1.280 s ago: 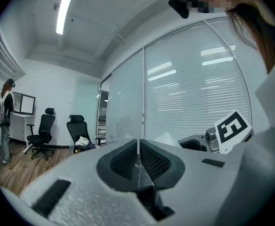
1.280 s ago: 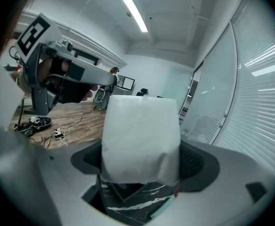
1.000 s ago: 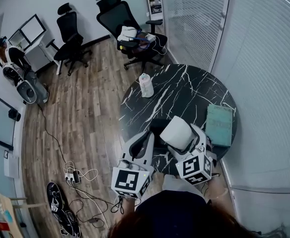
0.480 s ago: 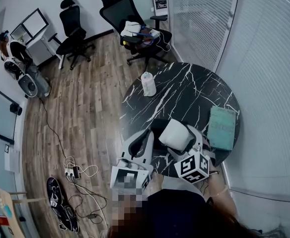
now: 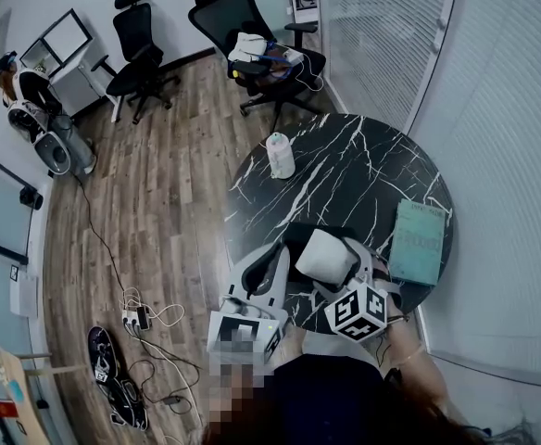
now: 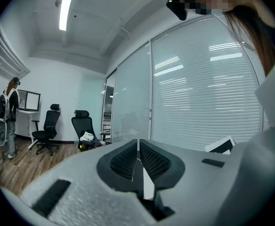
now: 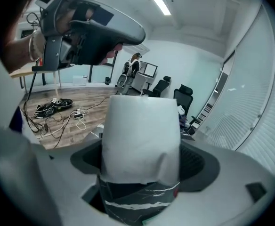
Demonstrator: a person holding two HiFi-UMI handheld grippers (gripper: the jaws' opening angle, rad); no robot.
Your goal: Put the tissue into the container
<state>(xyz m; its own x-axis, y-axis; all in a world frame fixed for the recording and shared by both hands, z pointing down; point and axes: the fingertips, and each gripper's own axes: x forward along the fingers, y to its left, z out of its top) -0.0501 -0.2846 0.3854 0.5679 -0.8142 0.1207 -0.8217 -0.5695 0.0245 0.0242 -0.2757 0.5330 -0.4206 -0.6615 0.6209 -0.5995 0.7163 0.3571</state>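
Note:
My right gripper [image 5: 330, 252] is shut on a white tissue pack [image 5: 325, 255] over the near edge of the round black marble table [image 5: 363, 174]. In the right gripper view the tissue [image 7: 141, 142] fills the space between the jaws of the right gripper [image 7: 142, 147], with marble below it. A dark boxy object [image 5: 300, 236] lies on the table just beyond the tissue, partly hidden. A white cylindrical container [image 5: 279, 156] stands at the table's far left edge. My left gripper [image 5: 277, 256] hovers left of the tissue. Its jaws [image 6: 138, 150] are shut on nothing.
A teal book [image 5: 419, 241] lies at the table's right edge. Two black office chairs [image 5: 252, 35] stand beyond the table, one with clothes on it. Cables and a power strip [image 5: 136, 321] lie on the wood floor to the left. A glass wall with blinds [image 5: 493, 109] runs along the right.
The right gripper with the tissue has drawn slightly toward the table's near edge. The left gripper has barely moved.

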